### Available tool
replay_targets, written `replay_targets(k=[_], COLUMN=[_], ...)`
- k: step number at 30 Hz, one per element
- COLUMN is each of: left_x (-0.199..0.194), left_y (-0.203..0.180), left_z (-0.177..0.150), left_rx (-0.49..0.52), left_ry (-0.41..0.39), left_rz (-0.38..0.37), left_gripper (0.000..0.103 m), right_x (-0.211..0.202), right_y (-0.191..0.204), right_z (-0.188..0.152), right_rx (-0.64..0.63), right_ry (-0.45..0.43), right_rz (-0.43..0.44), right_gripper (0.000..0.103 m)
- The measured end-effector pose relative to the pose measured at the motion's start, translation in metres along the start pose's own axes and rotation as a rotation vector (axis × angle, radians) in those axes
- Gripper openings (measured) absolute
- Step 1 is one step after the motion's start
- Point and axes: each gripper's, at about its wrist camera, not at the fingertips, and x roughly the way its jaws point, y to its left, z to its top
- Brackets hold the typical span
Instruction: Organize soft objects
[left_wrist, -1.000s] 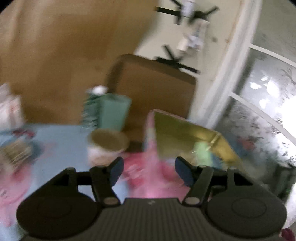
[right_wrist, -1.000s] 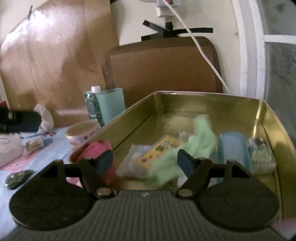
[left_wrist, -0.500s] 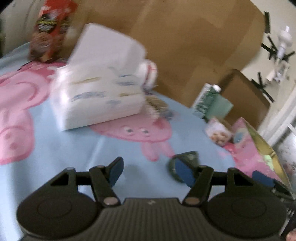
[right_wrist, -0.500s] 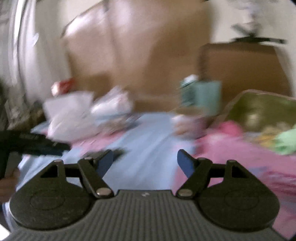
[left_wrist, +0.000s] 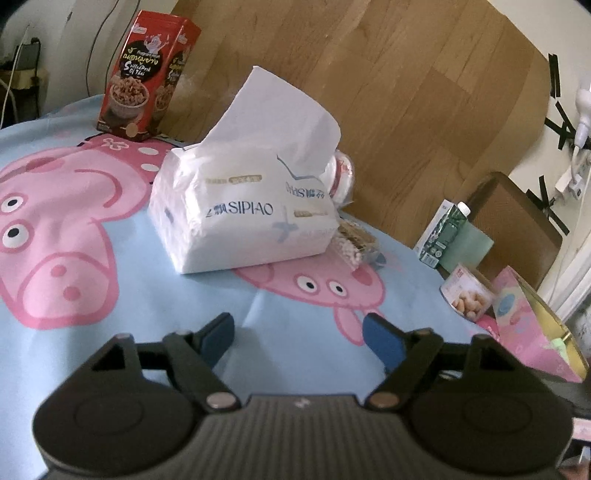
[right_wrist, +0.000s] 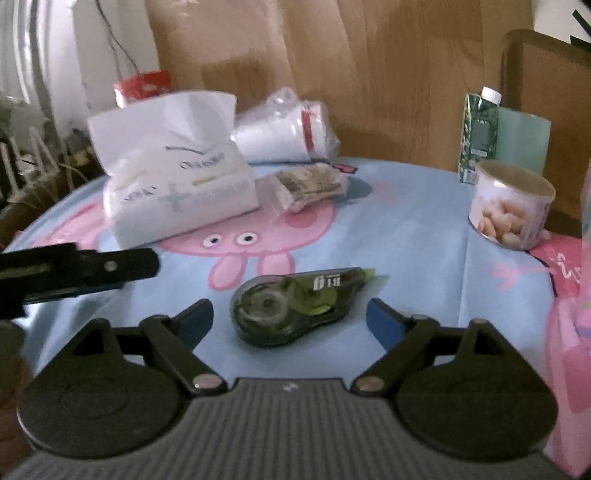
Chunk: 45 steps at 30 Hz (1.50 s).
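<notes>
A white soft tissue pack with one sheet sticking up lies on the blue pig-print tablecloth, a little way ahead of my left gripper. Its jaws are opening and hold nothing. My right gripper hovers low over a dark green correction-tape dispenser. Its jaws are opening too; the dispenser lies between the fingertips, clear of both pads. A clear bag of cotton swabs lies beside the tissue pack. A finger of the left gripper reaches in from the left of the right wrist view.
Plastic-wrapped white cups lie behind the tissues. A red snack box stands at the far left. A green carton and a snack can stand on the right, near the pink tin box with its gold inside. A wooden board rises behind.
Both grippers have swung left from over the gold tin box to the middle of the table. Both pairs of jaws stand wider than before. The correction tape now sits at the right gripper's fingertips.
</notes>
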Motion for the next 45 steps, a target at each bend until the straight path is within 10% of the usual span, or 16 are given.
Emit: replay_targets(k=[5,45], left_x=[0.001,0.014], left_y=[-0.005,-0.036], left_z=[-0.002,-0.009], left_rx=[0.027,0.218], left_ry=[0.001,0.042], left_rz=[0.015,0.162], left_gripper=[0.082,0.094], right_x=[-0.003,-0.07], right_y=[0.001,-0.008], right_z=[-0.003,-0.056], right_rx=[-0.012,-0.101], right_ry=[-0.017,-0.057], right_rz=[-0.013,0.174], right_gripper=[0.077,0.083])
